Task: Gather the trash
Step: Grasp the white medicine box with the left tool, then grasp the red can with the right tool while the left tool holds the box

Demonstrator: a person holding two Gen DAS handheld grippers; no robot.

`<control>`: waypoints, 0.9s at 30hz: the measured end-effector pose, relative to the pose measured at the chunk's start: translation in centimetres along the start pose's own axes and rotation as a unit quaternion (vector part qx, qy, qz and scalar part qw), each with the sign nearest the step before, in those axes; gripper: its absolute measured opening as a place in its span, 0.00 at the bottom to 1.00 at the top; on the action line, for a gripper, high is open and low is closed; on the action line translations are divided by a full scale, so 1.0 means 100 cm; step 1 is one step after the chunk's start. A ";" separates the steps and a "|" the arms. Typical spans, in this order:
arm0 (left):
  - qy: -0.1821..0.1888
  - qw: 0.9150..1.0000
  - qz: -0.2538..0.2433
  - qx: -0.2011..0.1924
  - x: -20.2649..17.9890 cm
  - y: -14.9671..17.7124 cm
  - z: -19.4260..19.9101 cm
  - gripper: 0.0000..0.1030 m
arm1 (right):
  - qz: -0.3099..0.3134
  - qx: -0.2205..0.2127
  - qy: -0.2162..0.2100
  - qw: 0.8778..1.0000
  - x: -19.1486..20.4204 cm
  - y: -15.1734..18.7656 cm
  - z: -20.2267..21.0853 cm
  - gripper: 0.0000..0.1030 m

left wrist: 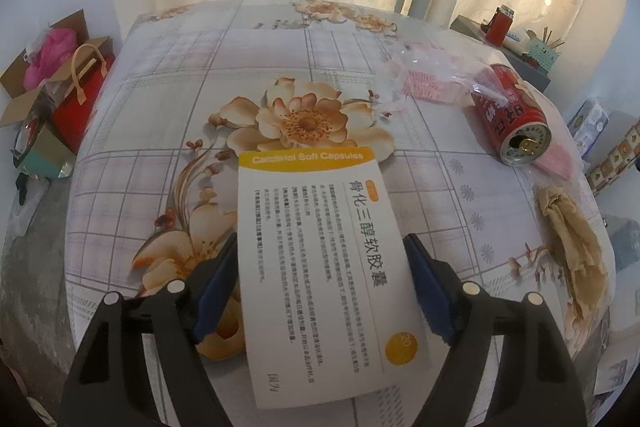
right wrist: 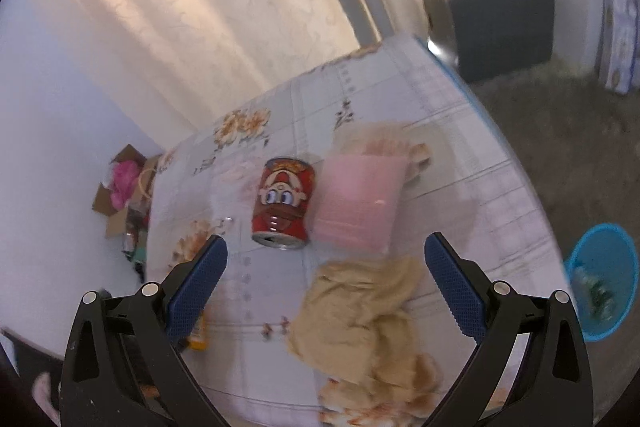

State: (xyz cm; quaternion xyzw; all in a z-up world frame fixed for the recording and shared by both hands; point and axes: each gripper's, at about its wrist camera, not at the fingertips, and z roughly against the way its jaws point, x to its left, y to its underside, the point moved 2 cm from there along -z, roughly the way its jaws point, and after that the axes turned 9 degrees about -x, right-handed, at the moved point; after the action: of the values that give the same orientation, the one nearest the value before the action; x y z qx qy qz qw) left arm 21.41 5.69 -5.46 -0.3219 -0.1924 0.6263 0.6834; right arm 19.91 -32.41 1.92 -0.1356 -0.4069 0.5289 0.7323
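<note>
A white and yellow medicine box [left wrist: 320, 259] lies on the flowered table [left wrist: 168, 75] between the fingers of my left gripper [left wrist: 322, 247], whose pads sit against its two sides. A red drink can [left wrist: 510, 111] lies on its side at the right, next to a pink packet [left wrist: 556, 163], clear plastic wrap [left wrist: 436, 67] and crumpled brown paper [left wrist: 576, 247]. My right gripper [right wrist: 326, 251] is open and empty above the table. In its view the red can [right wrist: 282, 203], the pink packet [right wrist: 356, 203] and the brown paper [right wrist: 360, 319] lie ahead of it.
A blue trash basket [right wrist: 604, 279] stands on the floor to the right of the table. Cardboard boxes and a red bag [left wrist: 60, 87] stand on the floor at the left. A grey cabinet [right wrist: 500, 23] with a red jar stands by the curtain.
</note>
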 end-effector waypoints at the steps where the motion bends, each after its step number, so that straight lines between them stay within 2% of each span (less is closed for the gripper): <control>1: 0.001 1.000 -0.001 -0.001 0.000 0.001 0.001 0.75 | 0.004 0.011 -0.008 1.000 0.006 -0.001 -0.007 0.92; 7: 0.010 1.000 0.002 -0.002 0.002 0.001 0.003 0.75 | 0.049 0.069 -0.032 0.996 0.051 -0.011 -0.060 0.92; 9: 0.014 1.000 0.004 -0.003 0.003 0.001 0.003 0.75 | 0.054 0.084 -0.033 0.994 0.060 -0.014 -0.074 0.88; 12: 0.019 1.000 0.006 -0.005 0.005 0.002 0.004 0.75 | 0.059 0.111 -0.010 0.992 0.067 -0.019 -0.102 0.73; 14: 0.023 1.000 0.010 -0.005 0.006 0.002 0.005 0.75 | 0.061 0.127 0.009 0.990 0.067 -0.019 -0.115 0.60; 18: 0.034 0.999 0.018 -0.009 0.009 0.002 0.006 0.75 | 0.070 0.148 0.044 0.986 0.065 -0.017 -0.136 0.46; 22: 0.040 0.999 0.019 -0.010 0.010 0.002 0.007 0.75 | 0.075 0.148 0.053 0.985 0.066 -0.019 -0.144 0.47; 27: 0.047 0.999 0.024 -0.009 0.011 0.003 0.009 0.75 | 0.089 0.168 0.059 0.980 0.073 -0.016 -0.152 0.55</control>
State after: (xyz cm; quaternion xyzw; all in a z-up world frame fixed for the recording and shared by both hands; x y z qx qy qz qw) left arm 20.79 6.98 -5.21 -0.3615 -0.1583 0.6251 0.6734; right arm 32.99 -23.07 -3.43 -0.0769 -0.2547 0.6442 0.7171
